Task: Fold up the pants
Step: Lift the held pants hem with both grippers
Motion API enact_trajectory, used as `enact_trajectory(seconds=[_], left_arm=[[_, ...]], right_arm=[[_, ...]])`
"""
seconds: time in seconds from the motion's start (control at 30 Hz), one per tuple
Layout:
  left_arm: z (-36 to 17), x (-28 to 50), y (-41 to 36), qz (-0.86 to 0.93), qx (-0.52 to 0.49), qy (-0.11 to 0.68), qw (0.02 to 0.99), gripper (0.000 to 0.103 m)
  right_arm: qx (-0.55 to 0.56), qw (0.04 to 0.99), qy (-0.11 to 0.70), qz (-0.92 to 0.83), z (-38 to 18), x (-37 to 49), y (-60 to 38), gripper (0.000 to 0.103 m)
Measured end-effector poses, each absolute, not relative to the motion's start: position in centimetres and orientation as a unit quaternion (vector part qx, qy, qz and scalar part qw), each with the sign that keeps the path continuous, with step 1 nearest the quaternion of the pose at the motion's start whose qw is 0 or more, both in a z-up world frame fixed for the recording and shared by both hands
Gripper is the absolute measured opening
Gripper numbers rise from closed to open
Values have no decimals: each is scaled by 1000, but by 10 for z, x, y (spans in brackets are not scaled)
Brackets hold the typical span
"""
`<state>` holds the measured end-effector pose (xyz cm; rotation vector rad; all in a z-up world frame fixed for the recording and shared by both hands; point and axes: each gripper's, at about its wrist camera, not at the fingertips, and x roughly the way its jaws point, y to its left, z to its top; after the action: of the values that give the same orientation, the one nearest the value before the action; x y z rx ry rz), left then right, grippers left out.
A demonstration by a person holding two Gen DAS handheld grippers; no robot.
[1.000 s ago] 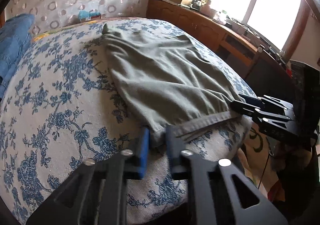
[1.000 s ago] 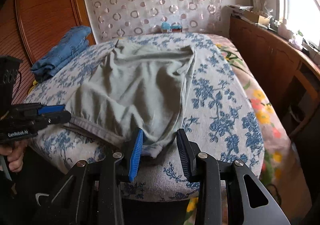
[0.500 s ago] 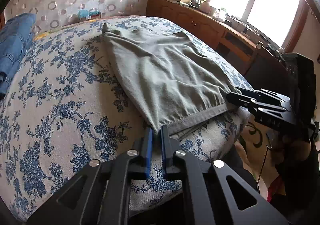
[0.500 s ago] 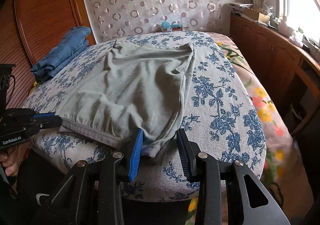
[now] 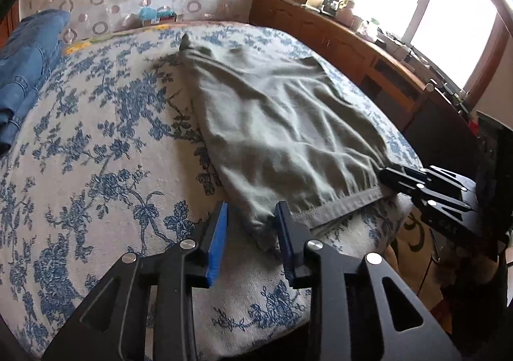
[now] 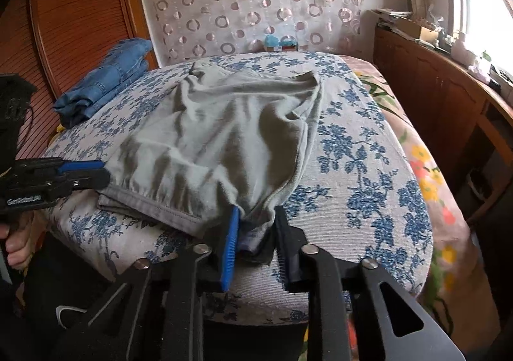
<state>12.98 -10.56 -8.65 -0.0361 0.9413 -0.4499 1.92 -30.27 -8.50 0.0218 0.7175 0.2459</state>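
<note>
Grey-green pants (image 5: 282, 123) (image 6: 218, 136) lie spread flat on the blue-flowered bed cover (image 5: 96, 152), waistband along the near edge. My left gripper (image 5: 252, 205) is at the left waistband corner. Its jaws are opening, and the corner lies loose between the blue pads without being pinched. The right wrist view shows it low at the left (image 6: 102, 171). My right gripper (image 6: 258, 209) is at the other waistband corner. Its jaws are closing, and the bunched cloth fills the gap between the pads. It appears at the right in the left wrist view (image 5: 383, 173).
Folded blue jeans (image 5: 22, 72) (image 6: 105, 88) lie at the bed's far left. A wooden cabinet (image 5: 336, 37) (image 6: 433, 88) with clutter runs under the window on the right. A person's hand (image 6: 16, 242) holds the left gripper's handle. The bed's front edge is just below both grippers.
The left jaws, shut on the pants' corner half a second ago, now stand apart around it. The right jaws have narrowed onto the other corner. The pants lie smoother.
</note>
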Motion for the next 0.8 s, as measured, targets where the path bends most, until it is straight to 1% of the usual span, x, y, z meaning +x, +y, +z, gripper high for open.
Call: enact_trajectory(seconds=[0.1, 0.13, 0.17, 0.2, 0.63, 0.67, 0.7, 0.73, 0.77, 0.8], left_arm=[[-86, 128, -107, -217, -16, 444, 870, 37], [-86, 127, -108, -217, -17, 442, 870, 40], [-86, 126, -108, -222, -19, 440, 870, 45], [-87, 126, -109, -229, -23, 438, 869, 46], [-86, 127, -114, -239, -14, 429, 871, 46], [-86, 127, -114, -238, -12, 428, 872, 46], [-86, 127, -114, -238, -9, 427, 872, 42], [-87, 127, -114, -250, -14, 428, 868, 26], [-88, 127, -115, -259, -19, 430, 865, 22], [-88, 127, -115, -263, -19, 430, 864, 20]], right_arm=[[17, 928, 349, 125, -86, 20, -304, 16], [20, 929, 348, 127, -86, 20, -305, 15], [21, 929, 347, 127, -87, 20, -305, 15], [22, 929, 347, 127, -87, 20, -305, 15], [35, 929, 345, 128, -88, 19, -304, 15], [35, 929, 344, 128, -88, 19, -304, 15], [36, 929, 344, 127, -88, 18, -304, 15], [35, 930, 344, 127, -88, 18, -304, 15], [34, 929, 344, 128, -88, 19, -304, 15], [35, 929, 345, 129, -88, 18, -305, 14]])
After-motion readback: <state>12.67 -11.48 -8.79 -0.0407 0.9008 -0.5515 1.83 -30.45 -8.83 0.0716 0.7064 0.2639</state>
